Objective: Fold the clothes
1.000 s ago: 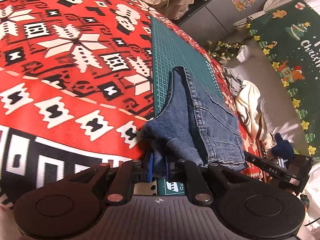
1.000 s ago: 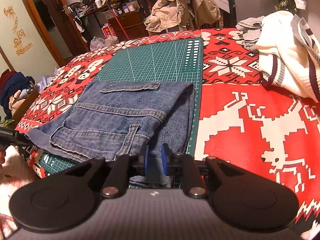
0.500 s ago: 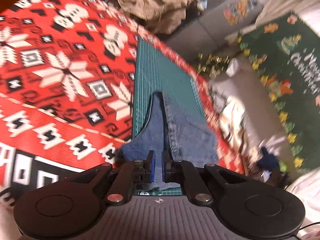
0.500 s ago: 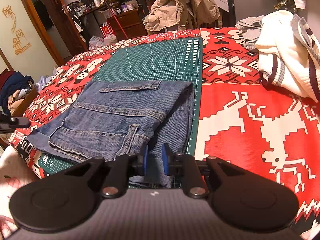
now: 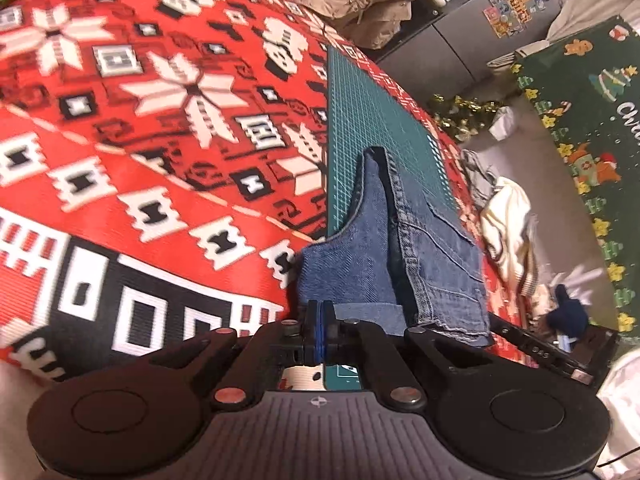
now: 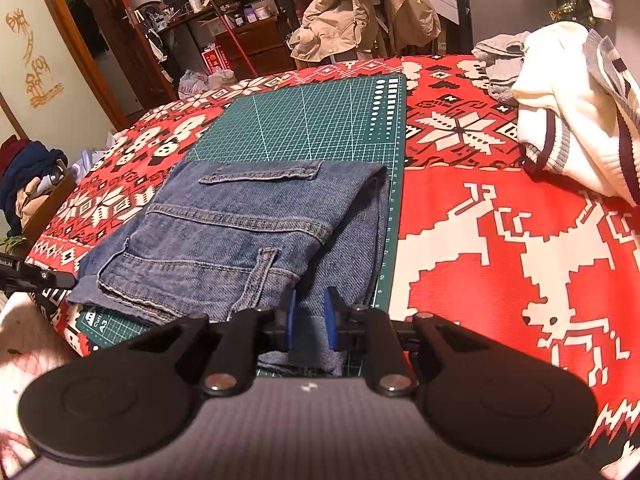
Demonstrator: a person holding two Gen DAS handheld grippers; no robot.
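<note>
We see the folded jeans point(image 6: 240, 236) lying on the green cutting mat point(image 6: 312, 120). Our left gripper point(image 5: 319, 334) is pinched closed, seemingly on nothing; our right gripper point(image 6: 309, 322) clamps the near denim edge. Pulling one-handed could skew the fold or drag the mat.

Jeans point(image 6: 248, 232) on mat point(image 6: 312, 124) (sweater point(image 6: 576, 120) apparently right)

Folded blue denim jeans point(image 6: 240, 236) lie flat on the green cutting mat's point(image 6: 312, 120) near end.
</note>
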